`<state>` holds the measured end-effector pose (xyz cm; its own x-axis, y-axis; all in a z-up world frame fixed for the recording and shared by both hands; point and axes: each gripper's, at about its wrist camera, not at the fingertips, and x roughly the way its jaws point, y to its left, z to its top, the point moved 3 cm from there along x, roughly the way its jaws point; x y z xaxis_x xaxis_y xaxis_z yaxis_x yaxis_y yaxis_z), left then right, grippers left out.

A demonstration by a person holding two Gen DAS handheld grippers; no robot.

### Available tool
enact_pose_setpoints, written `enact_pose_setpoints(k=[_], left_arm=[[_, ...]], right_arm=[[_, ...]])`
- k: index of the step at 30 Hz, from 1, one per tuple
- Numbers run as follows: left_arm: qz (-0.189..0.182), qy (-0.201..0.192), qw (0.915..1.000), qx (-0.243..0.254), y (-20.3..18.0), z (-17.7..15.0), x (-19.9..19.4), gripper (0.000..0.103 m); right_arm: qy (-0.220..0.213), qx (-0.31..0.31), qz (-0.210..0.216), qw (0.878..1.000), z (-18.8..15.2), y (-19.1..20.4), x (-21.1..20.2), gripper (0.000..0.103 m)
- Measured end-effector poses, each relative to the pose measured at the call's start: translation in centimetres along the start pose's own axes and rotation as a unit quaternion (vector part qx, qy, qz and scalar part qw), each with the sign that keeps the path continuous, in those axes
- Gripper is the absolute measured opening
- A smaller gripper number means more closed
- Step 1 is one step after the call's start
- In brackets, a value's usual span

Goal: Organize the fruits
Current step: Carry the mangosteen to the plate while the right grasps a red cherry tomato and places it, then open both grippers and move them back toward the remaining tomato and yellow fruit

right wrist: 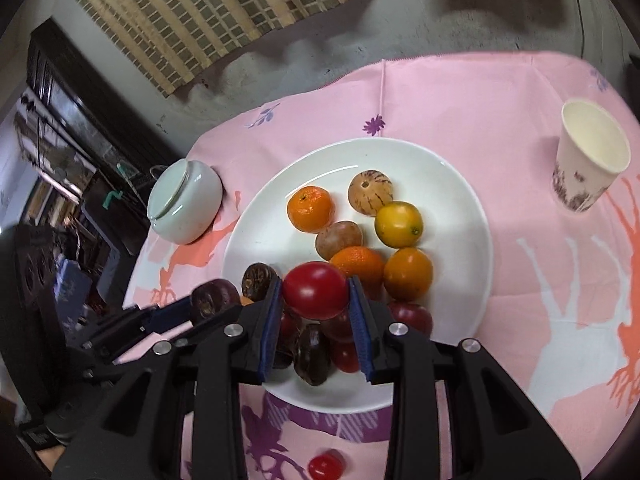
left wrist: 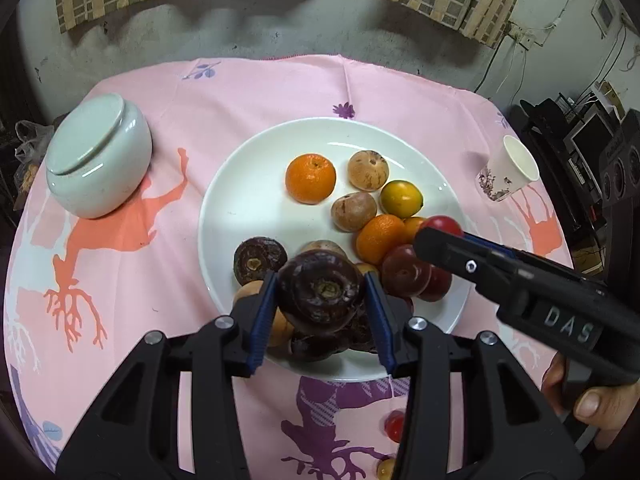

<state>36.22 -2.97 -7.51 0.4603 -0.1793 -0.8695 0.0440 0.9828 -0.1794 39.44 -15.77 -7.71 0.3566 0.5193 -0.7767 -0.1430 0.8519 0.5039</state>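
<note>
The left claw (left wrist: pixel 320 292) grips a dark purple, glossy round fruit (left wrist: pixel 320 294) with a tan stem scar, its ribbed blue pads (left wrist: pixel 262 316) pressed to both sides. The right claw (right wrist: pixel 316 304) holds a smooth, shiny red fruit (right wrist: pixel 315 290) between its own blue pads; the jaws stand narrow around it.

Both claws hang over the near edge of a round white glazed plate (left wrist: pixel 244 200). Beyond the left claw lie a dimpled orange (left wrist: pixel 310 178), two dull tan mottled fruits (left wrist: pixel 367 170), and a smooth yellow one (left wrist: pixel 401 199). Just under and beside it sit more dark purple and red fruits. Far left of the claw stands a pale green ceramic jar (left wrist: pixel 96 156) with a lid; far right, a paper cup (left wrist: pixel 508 170). Nearer than the claw, a small red fruit (left wrist: pixel 395 426) lies on the pink printed cloth (left wrist: pixel 168 216).
</note>
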Motion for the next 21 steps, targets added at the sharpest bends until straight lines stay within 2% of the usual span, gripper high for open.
enact_pose_setpoints(k=[1, 2, 3, 4, 6, 10, 12, 21], left_arm=[[0.0, -0.002, 1.0, -0.003, 0.1, 0.0, 0.0, 0.046], [-0.001, -0.008, 0.9999, -0.006, 0.1, 0.0, -0.1, 0.056], [0.0, -0.017, 0.9998, -0.008, 0.2, 0.0, -0.4, 0.062], [0.002, -0.024, 0.9997, -0.008, 0.2, 0.1, -0.8, 0.062], [0.008, -0.029, 0.9995, -0.009, 0.3, 0.1, -1.3, 0.067], [0.014, -0.03, 0.9994, -0.007, 0.4, -0.7, -2.3, 0.07], [0.013, -0.03, 0.9995, -0.006, 0.3, -1.8, -2.8, 0.074], [0.006, 0.007, 0.9998, -0.019, 0.2, -7.8, -3.7, 0.075]], right_arm=[[0.002, 0.02, 0.007, 1.0, 0.1, -0.3, 0.1, 0.037], [0.001, 0.028, 0.013, 1.0, 0.1, -0.4, 0.0, 0.043], [-0.005, 0.031, 0.014, 0.999, 0.0, -0.4, -0.2, 0.051], [-0.013, 0.028, 0.01, 0.999, 0.0, -0.4, -0.5, 0.064], [-0.016, 0.009, 0.006, 1.0, -0.3, -0.1, -0.9, 0.065], [-0.018, -0.005, 0.0, 1.0, -1.6, -0.3, -2.4, 0.065], [-0.018, -0.009, -0.006, 1.0, -2.4, -0.5, -3.0, 0.065], [0.005, 0.017, -0.023, 1.0, -8.4, -3.2, -5.2, 0.065]])
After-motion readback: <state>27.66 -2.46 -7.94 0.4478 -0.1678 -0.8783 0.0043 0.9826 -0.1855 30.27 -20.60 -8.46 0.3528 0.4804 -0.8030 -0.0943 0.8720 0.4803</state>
